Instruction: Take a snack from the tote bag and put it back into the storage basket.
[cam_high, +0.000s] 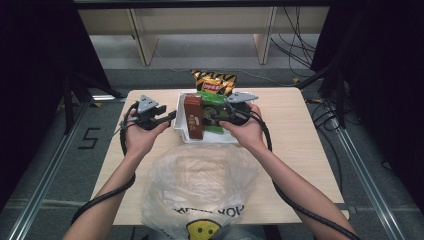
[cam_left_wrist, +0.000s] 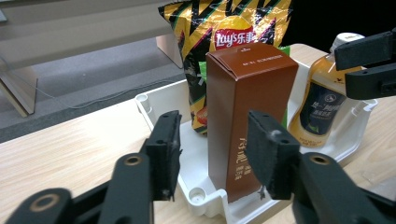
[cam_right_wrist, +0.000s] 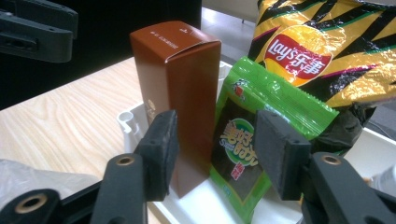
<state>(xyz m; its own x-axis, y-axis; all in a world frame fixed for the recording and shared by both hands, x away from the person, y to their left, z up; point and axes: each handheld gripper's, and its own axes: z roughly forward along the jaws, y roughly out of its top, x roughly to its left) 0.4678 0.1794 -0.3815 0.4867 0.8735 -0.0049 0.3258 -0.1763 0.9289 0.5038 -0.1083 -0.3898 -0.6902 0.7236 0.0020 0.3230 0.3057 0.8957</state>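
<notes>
Between the left gripper's parted jaws stands the brown carton, upright at the near end of the white tray, and the pads have not yet touched it. The right gripper is likewise spread wide, its jaws framing the seam where the carton meets the green snack packet, touching neither as far as I can tell. Behind both leans the yellow-and-black chip bag, and at the tray's far end an orange drink bottle stands close by the right gripper's jaws. From the high view, the tray sits at the middle of the wooden table, with a crumpled clear plastic bag lying just in front of it, nearer the person.

The work looks like lifting goods out of the tray, probably toward that bag (the carton seems first in line). To do it well, I would let one gripper take the carton alone: centre the pads on its two broad faces, above the tray wall, and close squarely so the thin card does not buckle. The other gripper should hold back or steady the tray, since the packet and chip bag lean on the carton and may topple as it rises.
</notes>
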